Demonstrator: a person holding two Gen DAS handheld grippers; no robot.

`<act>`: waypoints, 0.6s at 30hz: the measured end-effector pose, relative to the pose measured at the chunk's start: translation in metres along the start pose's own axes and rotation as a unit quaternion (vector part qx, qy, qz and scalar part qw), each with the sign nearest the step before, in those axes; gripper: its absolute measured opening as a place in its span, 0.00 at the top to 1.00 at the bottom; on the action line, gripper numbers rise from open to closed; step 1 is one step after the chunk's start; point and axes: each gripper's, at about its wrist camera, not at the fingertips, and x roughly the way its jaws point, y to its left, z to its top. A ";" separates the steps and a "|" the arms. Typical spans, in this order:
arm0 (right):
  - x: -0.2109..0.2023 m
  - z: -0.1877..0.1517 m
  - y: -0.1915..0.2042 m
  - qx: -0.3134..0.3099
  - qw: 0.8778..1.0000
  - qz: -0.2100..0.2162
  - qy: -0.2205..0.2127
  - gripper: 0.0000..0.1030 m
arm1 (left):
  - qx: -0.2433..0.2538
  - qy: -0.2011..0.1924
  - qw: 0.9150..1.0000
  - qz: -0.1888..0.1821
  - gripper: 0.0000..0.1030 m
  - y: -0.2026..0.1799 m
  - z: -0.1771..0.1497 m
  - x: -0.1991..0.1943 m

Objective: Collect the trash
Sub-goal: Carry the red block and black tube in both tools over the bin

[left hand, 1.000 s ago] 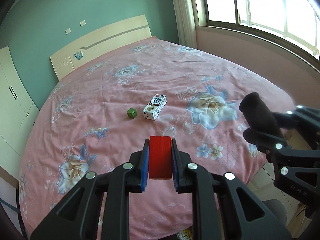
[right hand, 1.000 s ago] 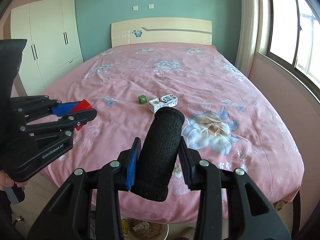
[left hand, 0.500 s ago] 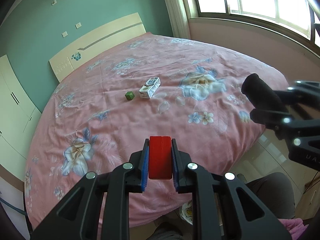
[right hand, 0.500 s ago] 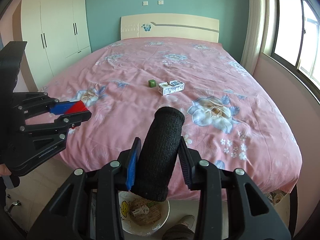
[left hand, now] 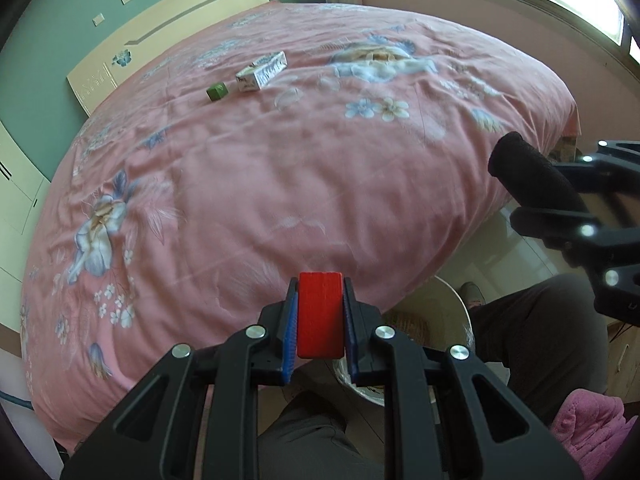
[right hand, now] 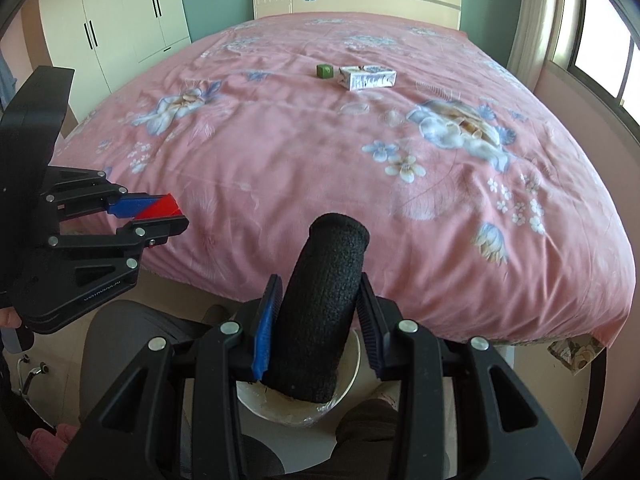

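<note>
Left gripper (left hand: 320, 316) clamped on a red block (left hand: 321, 314), blue pads pressed to both its sides; seen from the right wrist view, it sits just off the near edge of the bed (right hand: 360, 168). Right gripper (right hand: 318, 316) clamped on a black foam cylinder (right hand: 320, 304), which stands tilted between the jaws, top end free. Directly below the cylinder, on the floor at the foot of the bed, a white trash bin (right hand: 352, 380), partly hidden. On the pink floral cover, well apart from both grippers: a small green cube (right hand: 324, 71) just beside a white carton (right hand: 368, 77) lying on its side. Person's grey-trousered legs (left hand: 540, 340) flank the bin.
</note>
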 end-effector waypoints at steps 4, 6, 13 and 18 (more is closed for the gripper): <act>0.025 -0.019 0.002 0.001 1.000 0.007 0.027 0.62 | 0.001 0.027 1.000 -0.012 0.79 -0.009 -0.017 0.026; 0.038 -0.028 0.004 0.001 0.999 0.012 0.041 0.62 | 0.002 0.040 0.999 -0.020 0.79 -0.013 -0.025 0.038; 0.080 -0.058 0.006 0.004 0.996 0.023 0.088 0.62 | 0.001 0.080 0.996 -0.043 0.79 -0.029 -0.049 0.079; 0.109 -0.081 0.006 0.010 0.992 0.030 0.123 0.62 | 0.001 0.111 0.992 -0.064 0.79 -0.040 -0.064 0.109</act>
